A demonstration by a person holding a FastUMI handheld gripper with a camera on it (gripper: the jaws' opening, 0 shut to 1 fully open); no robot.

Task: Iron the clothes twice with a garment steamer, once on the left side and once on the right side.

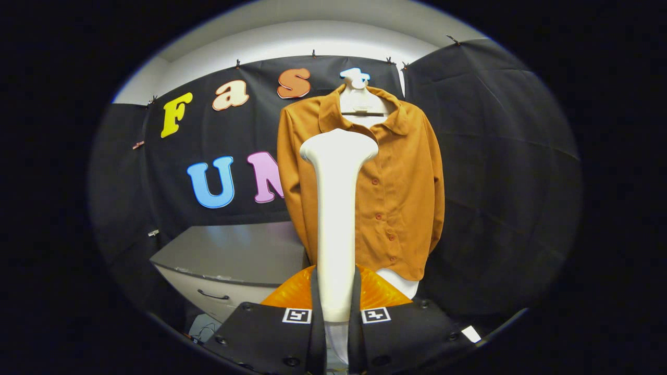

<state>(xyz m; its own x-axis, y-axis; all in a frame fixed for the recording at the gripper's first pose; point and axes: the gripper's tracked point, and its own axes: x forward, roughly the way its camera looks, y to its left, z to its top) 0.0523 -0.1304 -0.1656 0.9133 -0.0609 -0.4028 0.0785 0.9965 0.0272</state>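
The gripper (336, 312) is the closest thing, with its two black fingers (281, 333) at six o'clock, each with a small square tag on top. The fingers are closed tight on the white garment steamer (336, 219), one pressing on each side of its handle. The steamer stands straight up between them, and its wide head points up toward twelve o'clock. The head sits in front of the chest of the orange shirt (391, 187); how close it is to the cloth cannot be told. The shirt hangs on a white dress form (359, 99) against the black wall. Its buttons run down just to the right of the steamer. The shirt's right sleeve edge hangs at about two o'clock, and its left sleeve edge shows at about ten o'clock. The bottom hem ends at about four o'clock. A grey cabinet (234, 255) with a drawer handle sits low at about eight o'clock, beside the shirt. There is open room past the shirt toward three o'clock.
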